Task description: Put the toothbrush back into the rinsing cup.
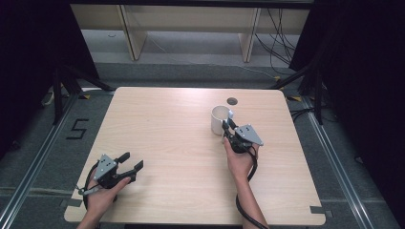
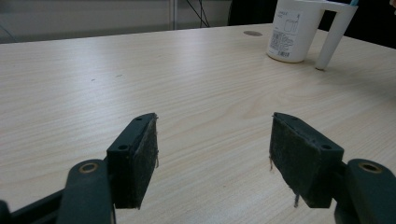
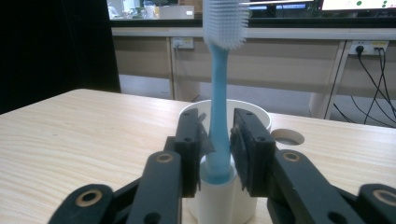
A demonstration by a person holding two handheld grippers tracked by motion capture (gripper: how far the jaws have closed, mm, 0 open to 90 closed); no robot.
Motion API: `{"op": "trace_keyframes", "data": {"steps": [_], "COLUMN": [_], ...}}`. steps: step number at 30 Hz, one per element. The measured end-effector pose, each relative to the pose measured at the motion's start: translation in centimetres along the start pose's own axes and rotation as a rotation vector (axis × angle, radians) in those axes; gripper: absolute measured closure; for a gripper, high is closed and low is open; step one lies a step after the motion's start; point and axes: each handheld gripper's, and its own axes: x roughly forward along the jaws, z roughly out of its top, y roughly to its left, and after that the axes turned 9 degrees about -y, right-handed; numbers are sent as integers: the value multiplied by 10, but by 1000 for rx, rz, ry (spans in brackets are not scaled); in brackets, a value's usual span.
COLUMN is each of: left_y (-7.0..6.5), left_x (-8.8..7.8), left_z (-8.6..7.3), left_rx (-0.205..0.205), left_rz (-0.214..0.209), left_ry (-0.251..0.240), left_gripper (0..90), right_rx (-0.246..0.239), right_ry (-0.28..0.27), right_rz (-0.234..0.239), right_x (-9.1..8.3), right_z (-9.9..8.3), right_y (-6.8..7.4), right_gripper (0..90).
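While my left gripper (image 1: 134, 161) rests near the table's (image 1: 181, 143) front left corner with its jaws spread wide over bare wood, my right gripper (image 3: 219, 144) pinches the blue toothbrush (image 3: 219, 116) by its handle; the brush stands upright, bristles at top, its foot in the holder on the white cup (image 1: 219, 119), which sits toward the far right, beside the round hole (image 1: 232, 100).

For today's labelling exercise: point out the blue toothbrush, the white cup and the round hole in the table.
blue toothbrush (image 3: 218, 116): right gripper view, mid handle above the jaws.
white cup (image 2: 292, 35): left gripper view, labelled side wall.
round hole (image 1: 232, 100): high view, its dark centre.
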Motion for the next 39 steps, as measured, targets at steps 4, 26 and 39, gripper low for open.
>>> {"op": "trace_keyframes", "data": {"steps": [4,26,39], "left_y": [0,0,0], "left_x": [0,0,0], "left_z": [0,0,0], "left_rx": [0,-2,-1], "left_rz": [0,1,2], "left_ry": [0,-1,-2], "left_gripper": [321,321,320], "right_rx": [-17,-19,-28], "right_ry": [-4,45,113], "right_rz": [-11,8,29], "right_x": [-2,-5,-16], "right_z": [0,6,11], "right_y": [0,-4,-8], "right_gripper": [688,528,447]}}
